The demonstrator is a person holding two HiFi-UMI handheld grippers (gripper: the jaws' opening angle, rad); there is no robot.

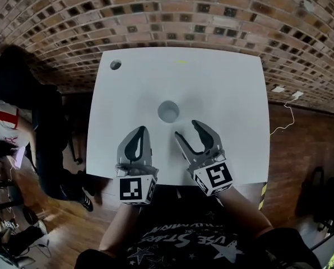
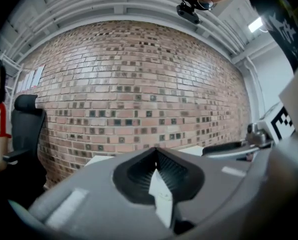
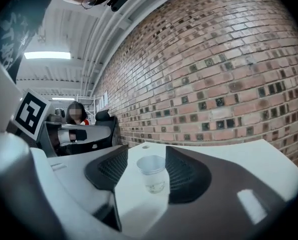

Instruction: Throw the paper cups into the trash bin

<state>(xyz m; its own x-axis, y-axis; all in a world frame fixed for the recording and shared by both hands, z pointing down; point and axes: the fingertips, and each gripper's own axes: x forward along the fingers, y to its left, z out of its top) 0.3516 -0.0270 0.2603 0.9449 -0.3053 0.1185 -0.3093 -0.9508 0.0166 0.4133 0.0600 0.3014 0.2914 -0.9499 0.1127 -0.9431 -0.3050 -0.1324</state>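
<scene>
A single translucent paper cup (image 1: pixel 168 111) stands upright near the middle of the white table (image 1: pixel 223 83). My right gripper (image 1: pixel 186 128) hovers just short of it, to its right, open with nothing between its fingers. In the right gripper view the cup (image 3: pixel 151 171) appears ahead in the gap between the jaws of that gripper (image 3: pixel 146 149), untouched. My left gripper (image 1: pixel 138 133) hangs over the table's near edge, left of the cup, shut and empty. In the left gripper view its tips (image 2: pixel 156 151) meet. No trash bin is in view.
A small dark round spot (image 1: pixel 115 65) marks the table's far left corner. A seated person (image 1: pixel 10 122) and a black chair (image 2: pixel 26 121) are off to the left. A brick wall (image 1: pixel 172 10) runs behind the table. A white cable (image 1: pixel 284 122) lies on the wooden floor at right.
</scene>
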